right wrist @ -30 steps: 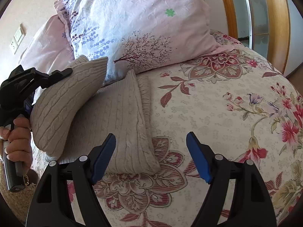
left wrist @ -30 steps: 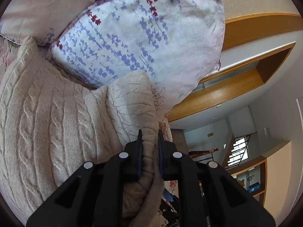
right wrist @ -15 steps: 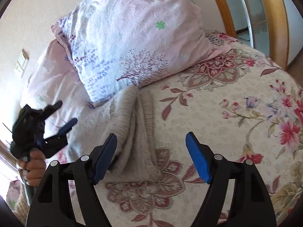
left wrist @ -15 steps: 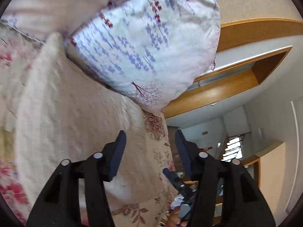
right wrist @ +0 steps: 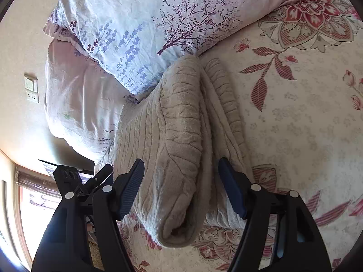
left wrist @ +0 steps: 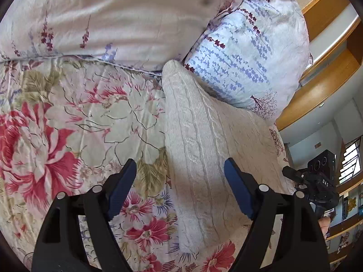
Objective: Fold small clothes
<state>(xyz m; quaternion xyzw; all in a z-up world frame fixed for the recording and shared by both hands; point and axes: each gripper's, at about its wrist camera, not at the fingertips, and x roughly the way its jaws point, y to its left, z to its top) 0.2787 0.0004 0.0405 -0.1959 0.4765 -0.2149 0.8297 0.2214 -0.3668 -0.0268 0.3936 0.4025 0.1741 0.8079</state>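
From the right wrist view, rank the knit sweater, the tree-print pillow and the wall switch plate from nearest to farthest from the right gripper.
1. Knit sweater: folded, lying between the closing fingers of the right gripper, not pinched.
2. Tree-print pillow: beyond the sweater's far end.
3. Wall switch plate: far left, on the wall behind the pillows.

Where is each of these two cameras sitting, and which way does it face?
Left wrist: on the left gripper, looking down its opening, empty blue-padded jaws at the folded beige cable-knit sweater on the floral bedspread; the right gripper shows at right.
Right wrist: on the right gripper, jaws closing but not gripping, over the sweater.
Both views share the sweater and the lavender-print pillow.
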